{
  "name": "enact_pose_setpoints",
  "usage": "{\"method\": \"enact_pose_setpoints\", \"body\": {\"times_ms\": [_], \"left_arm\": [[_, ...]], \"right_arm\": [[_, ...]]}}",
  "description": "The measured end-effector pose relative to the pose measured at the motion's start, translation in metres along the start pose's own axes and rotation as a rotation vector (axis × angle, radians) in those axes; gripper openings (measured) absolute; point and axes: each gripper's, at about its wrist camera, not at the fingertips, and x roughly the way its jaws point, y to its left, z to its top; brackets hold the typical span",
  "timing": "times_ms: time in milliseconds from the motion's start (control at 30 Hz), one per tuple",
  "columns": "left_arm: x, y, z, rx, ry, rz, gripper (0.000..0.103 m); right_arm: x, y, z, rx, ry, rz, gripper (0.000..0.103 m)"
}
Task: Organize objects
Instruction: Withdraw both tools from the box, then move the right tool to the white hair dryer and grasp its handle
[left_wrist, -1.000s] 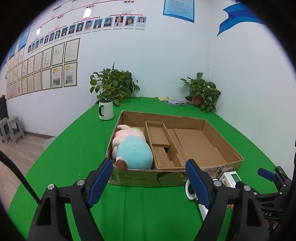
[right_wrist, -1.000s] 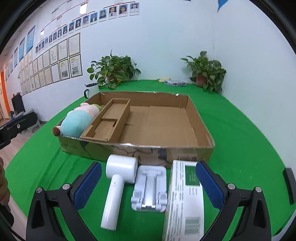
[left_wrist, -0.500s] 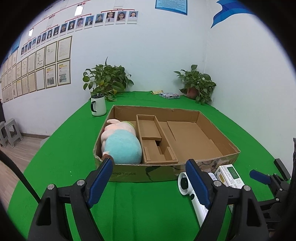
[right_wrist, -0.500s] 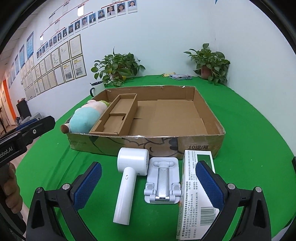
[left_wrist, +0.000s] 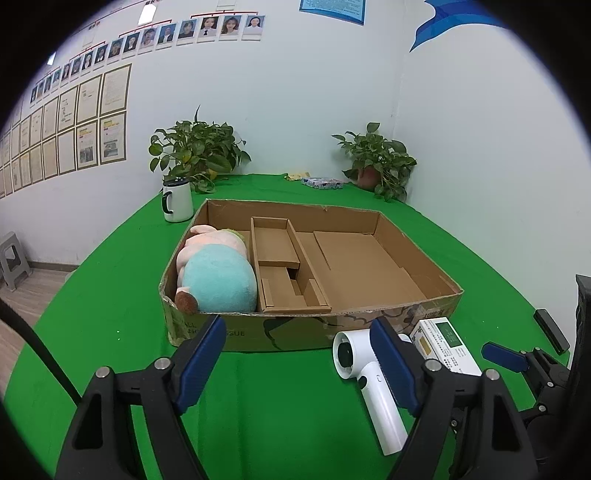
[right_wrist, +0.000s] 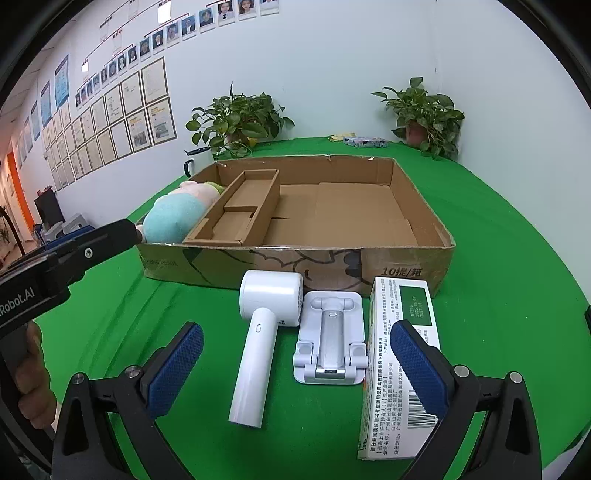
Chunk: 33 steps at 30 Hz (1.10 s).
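Note:
A shallow cardboard box (left_wrist: 310, 328) (right_wrist: 406, 258) sits on the green table. A plush toy (left_wrist: 218, 273) (right_wrist: 173, 214) lies in its left compartment, beside a cardboard insert (left_wrist: 280, 266) (right_wrist: 240, 206). In front of the box lie a white handheld device (right_wrist: 258, 332) (left_wrist: 369, 373), a white folding stand (right_wrist: 328, 339) and a white and green carton (right_wrist: 402, 354) (left_wrist: 447, 343). My left gripper (left_wrist: 295, 362) is open and empty in front of the box. My right gripper (right_wrist: 295, 365) is open and empty, just short of the three items.
A white mug (left_wrist: 177, 201) and a potted plant (left_wrist: 199, 155) stand behind the box on the left. Another plant (left_wrist: 376, 162) is in the back right corner, with a small packet (left_wrist: 321, 182) near it. Stools (left_wrist: 13, 258) stand on the floor to the left.
Both grippers have drawn back from the box and risen a little. The white device and carton now show more fully in both views. Nothing was grasped.

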Motion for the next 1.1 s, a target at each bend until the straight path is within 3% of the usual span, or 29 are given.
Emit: {"method": "enact_pose_setpoints", "body": {"times_ms": [67,133,200,267,333,400,600,633,700,767,833,867,1000,1100], "left_arm": [[0.003,0.000,-0.002,0.009,0.029,-0.021,0.037],[0.007,0.000,-0.003,0.004,0.061,-0.043,0.033],[0.009,0.004,-0.007,-0.030,0.074,-0.069,0.036],[0.013,0.006,-0.012,-0.055,0.108,-0.108,0.072],[0.015,0.008,-0.016,-0.085,0.115,-0.142,0.080],[0.026,0.008,-0.020,-0.102,0.164,-0.183,0.080],[0.062,0.008,-0.027,-0.140,0.294,-0.254,0.079],[0.065,0.007,-0.027,-0.143,0.300,-0.262,0.079],[0.070,0.007,-0.028,-0.157,0.307,-0.289,0.079],[0.074,0.009,-0.029,-0.171,0.315,-0.310,0.078],[0.075,0.010,-0.035,-0.169,0.338,-0.318,0.076],[0.075,0.009,-0.036,-0.163,0.346,-0.326,0.071],[0.066,0.005,-0.051,-0.160,0.412,-0.416,0.070],[0.064,-0.001,-0.064,-0.189,0.460,-0.511,0.070]], "right_arm": [[-0.002,-0.002,-0.002,0.005,-0.008,0.014,0.099],[-0.005,-0.003,-0.006,0.010,-0.009,0.057,0.088],[-0.007,0.001,-0.015,-0.010,0.001,0.089,0.076],[-0.006,0.007,-0.029,-0.030,0.024,0.138,0.077],[0.000,0.018,-0.042,-0.058,0.069,0.193,0.080],[0.008,0.027,-0.050,-0.080,0.095,0.216,0.089],[0.033,0.038,-0.044,-0.086,0.115,0.219,0.088],[0.037,0.041,-0.043,-0.094,0.121,0.220,0.086],[0.047,0.047,-0.040,-0.112,0.138,0.218,0.068],[0.061,0.050,-0.040,-0.127,0.155,0.169,0.061],[0.069,0.047,-0.041,-0.109,0.188,0.145,0.046],[0.072,0.045,-0.043,-0.095,0.205,0.143,0.033],[0.061,0.047,-0.057,-0.117,0.227,0.158,0.033],[0.047,0.050,-0.071,-0.082,0.259,0.290,0.038]]}}
